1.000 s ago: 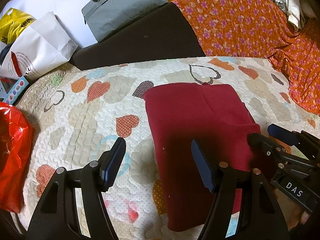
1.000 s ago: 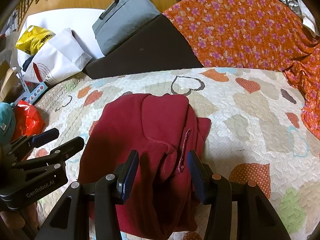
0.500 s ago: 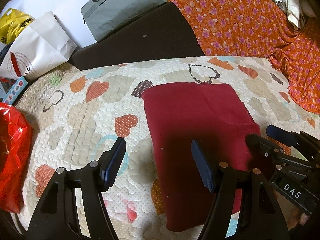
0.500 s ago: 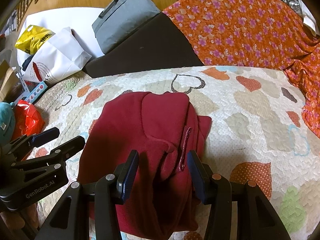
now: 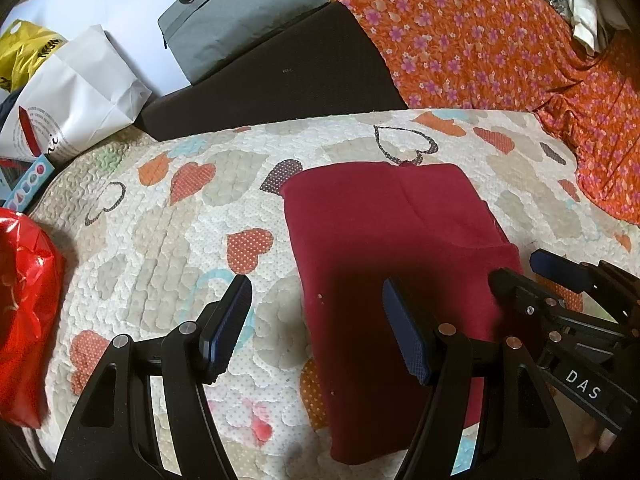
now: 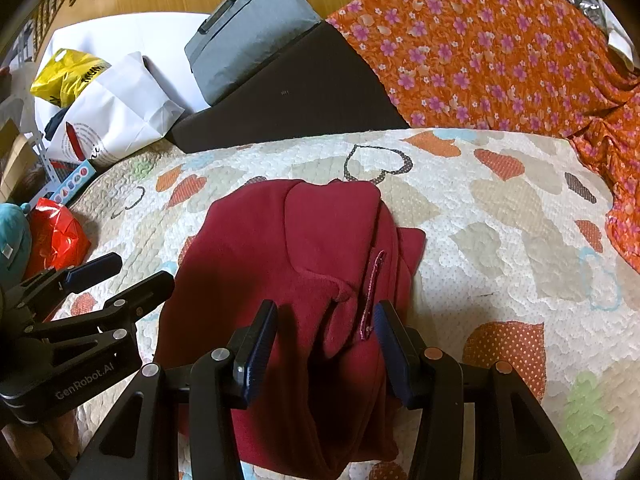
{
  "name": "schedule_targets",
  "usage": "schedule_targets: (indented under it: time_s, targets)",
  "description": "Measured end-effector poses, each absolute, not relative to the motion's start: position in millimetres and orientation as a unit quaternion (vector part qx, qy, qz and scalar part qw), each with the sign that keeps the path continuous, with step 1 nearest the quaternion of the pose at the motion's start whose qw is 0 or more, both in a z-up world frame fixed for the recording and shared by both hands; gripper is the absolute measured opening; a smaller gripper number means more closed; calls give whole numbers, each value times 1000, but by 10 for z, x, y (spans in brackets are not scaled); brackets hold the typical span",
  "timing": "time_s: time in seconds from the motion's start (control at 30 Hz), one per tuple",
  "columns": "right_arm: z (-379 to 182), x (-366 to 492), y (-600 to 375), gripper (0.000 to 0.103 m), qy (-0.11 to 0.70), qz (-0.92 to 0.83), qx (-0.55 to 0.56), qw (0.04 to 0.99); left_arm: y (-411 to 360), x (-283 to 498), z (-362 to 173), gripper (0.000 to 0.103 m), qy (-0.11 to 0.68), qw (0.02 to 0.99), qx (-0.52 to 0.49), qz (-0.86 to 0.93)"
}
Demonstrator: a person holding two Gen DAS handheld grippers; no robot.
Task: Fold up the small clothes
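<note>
A dark red garment lies folded into a rough rectangle on a heart-patterned quilt; in the right wrist view it shows layered folds and a pink trim strip. My left gripper is open and empty, hovering over the garment's near left edge. My right gripper is open, its fingers on either side of a raised fold at the garment's near end, not closed on it. Each gripper shows in the other's view, the right one and the left one.
An orange floral cloth covers the back right. A dark wedge cushion and a grey bag lie behind the quilt. A white paper bag, a yellow bag and a red plastic bag sit at left.
Almost nothing has moved. Both grippers stay open over the garment, with only a slight drift of the views.
</note>
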State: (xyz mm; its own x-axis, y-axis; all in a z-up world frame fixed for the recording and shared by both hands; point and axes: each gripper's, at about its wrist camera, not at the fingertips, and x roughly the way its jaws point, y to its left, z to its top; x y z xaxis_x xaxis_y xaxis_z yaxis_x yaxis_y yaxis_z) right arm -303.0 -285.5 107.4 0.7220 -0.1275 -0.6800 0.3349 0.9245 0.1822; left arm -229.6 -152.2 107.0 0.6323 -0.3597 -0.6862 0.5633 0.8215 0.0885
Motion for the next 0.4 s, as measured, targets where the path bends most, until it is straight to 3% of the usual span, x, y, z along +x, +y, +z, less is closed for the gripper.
schedule_targets:
  time_s: [0.4]
  targets:
    - [1051, -3025, -2861, 48, 358, -124, 149, 914, -1495, -2262, 1093, 68, 345, 890, 140, -263]
